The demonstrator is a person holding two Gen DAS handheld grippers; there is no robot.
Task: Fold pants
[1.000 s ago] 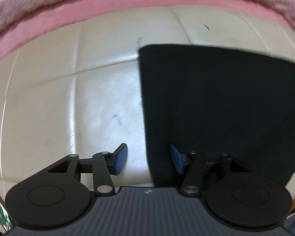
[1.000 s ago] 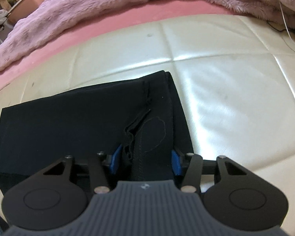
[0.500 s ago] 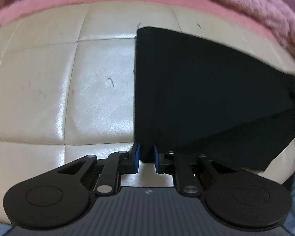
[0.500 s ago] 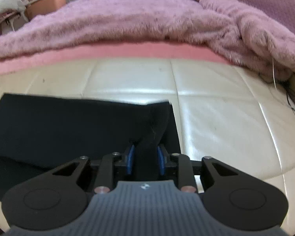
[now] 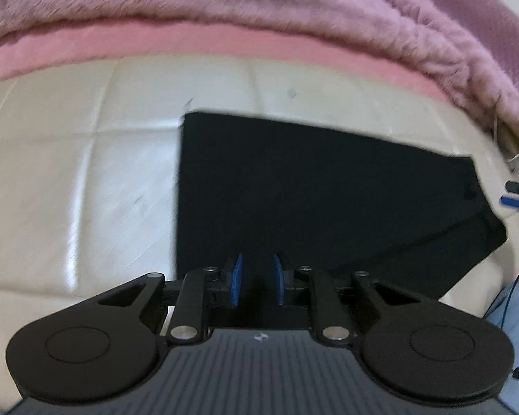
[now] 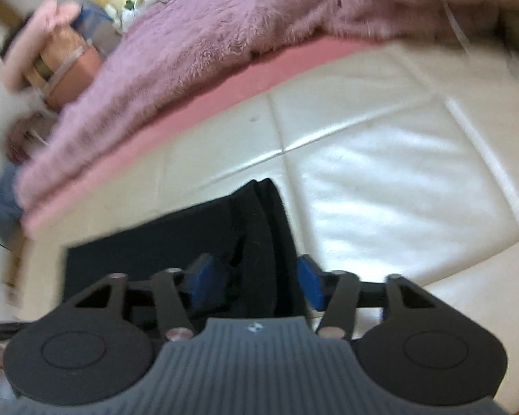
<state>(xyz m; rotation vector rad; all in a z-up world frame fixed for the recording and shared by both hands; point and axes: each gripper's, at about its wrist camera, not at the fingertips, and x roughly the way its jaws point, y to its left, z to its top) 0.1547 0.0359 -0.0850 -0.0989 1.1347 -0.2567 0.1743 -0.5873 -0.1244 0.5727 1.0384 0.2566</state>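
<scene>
Black pants [image 5: 311,186] lying folded flat on cream mat [image 5: 79,180], pink blanket [image 5: 225,7] behind. Left gripper [image 5: 257,283] over near edge, jaws narrow; whether pinching cloth, cannot tell. Right gripper [image 6: 256,278] jaws opening wide, thick fold between, pads not pressing.

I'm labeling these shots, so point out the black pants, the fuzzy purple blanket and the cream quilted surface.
black pants [image 5: 311,186]: left wrist view, flat middle of the fabric.
fuzzy purple blanket [image 6: 204,45]: right wrist view, its furry top.
cream quilted surface [image 5: 69,186]: left wrist view, bare panel left of the pants.

Matt black cloth pants [image 5: 311,186]; glossy cream quilted surface [image 5: 69,180]; fuzzy mauve blanket [image 5: 225,3]
</scene>
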